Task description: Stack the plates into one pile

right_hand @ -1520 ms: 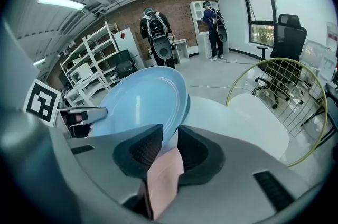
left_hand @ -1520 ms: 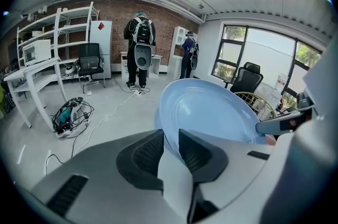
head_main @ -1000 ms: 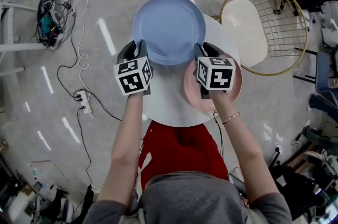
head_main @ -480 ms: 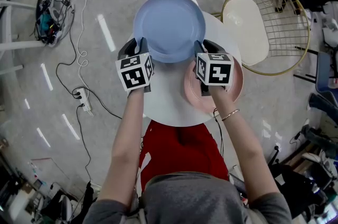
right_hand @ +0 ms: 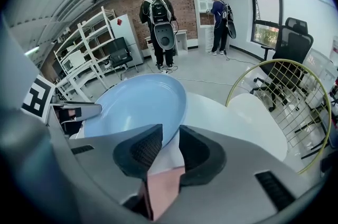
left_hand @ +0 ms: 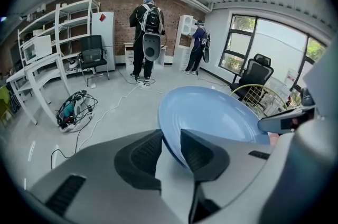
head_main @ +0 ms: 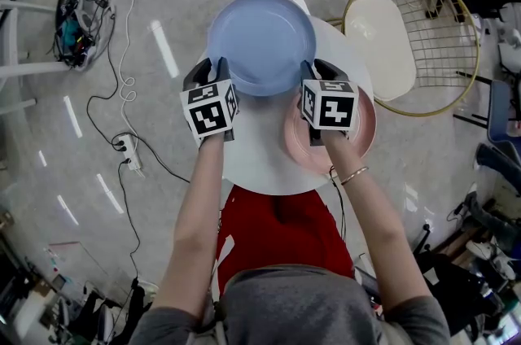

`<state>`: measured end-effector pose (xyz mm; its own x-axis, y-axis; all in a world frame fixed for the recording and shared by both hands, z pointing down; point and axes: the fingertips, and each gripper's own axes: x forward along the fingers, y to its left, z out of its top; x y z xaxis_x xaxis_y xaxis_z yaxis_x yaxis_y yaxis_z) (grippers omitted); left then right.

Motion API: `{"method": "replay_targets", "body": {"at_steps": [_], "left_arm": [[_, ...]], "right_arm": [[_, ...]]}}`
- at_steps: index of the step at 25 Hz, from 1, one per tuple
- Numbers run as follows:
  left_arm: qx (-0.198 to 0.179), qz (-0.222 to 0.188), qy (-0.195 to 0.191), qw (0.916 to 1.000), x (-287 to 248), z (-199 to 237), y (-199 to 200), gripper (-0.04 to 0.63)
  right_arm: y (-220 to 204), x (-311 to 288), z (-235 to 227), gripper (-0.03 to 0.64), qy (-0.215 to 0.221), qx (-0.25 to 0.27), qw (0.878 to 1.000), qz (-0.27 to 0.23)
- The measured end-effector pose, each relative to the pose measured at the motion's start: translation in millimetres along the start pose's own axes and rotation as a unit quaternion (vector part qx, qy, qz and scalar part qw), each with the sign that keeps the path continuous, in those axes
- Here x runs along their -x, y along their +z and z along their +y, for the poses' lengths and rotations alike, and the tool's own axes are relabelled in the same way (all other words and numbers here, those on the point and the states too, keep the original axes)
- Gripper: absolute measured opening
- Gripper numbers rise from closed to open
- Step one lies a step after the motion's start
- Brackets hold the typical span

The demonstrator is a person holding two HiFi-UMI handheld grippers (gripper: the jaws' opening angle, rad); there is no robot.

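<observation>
A light blue plate (head_main: 260, 42) hangs over the far side of the round white table (head_main: 256, 156), with a gripper at each side of its near rim. My left gripper (head_main: 210, 71) has the left rim between its jaws. Those jaws are opening, and a gap shows beside the blue plate (left_hand: 211, 117) at my left gripper (left_hand: 171, 141). My right gripper (head_main: 313, 73) is shut on the right rim of the blue plate (right_hand: 137, 106). A pink plate (head_main: 362, 132) lies on the table under my right gripper (right_hand: 170, 141).
A gold wire chair (head_main: 444, 26) with a cream seat (head_main: 378, 42) stands close to the table's right. Cables and a power strip (head_main: 130, 156) lie on the floor at the left. Two people (left_hand: 148, 33) stand far off by the brick wall.
Both grippers and the blue plate have drifted very slightly to the right. Nothing else has visibly moved.
</observation>
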<state>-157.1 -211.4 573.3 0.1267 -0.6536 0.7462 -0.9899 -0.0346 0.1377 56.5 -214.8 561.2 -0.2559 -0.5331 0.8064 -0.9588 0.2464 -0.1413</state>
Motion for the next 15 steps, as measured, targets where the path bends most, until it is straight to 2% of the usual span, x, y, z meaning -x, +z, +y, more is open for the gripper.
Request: {"method": "replay_targets", "body": {"at_steps": [15], "left_arm": [[0.006, -0.013, 0.010, 0.9998, 23, 2, -3, 0.132]], "right_arm": [[8, 18, -12, 0.098, -0.014, -0.010, 0.999, -0.051]]}}
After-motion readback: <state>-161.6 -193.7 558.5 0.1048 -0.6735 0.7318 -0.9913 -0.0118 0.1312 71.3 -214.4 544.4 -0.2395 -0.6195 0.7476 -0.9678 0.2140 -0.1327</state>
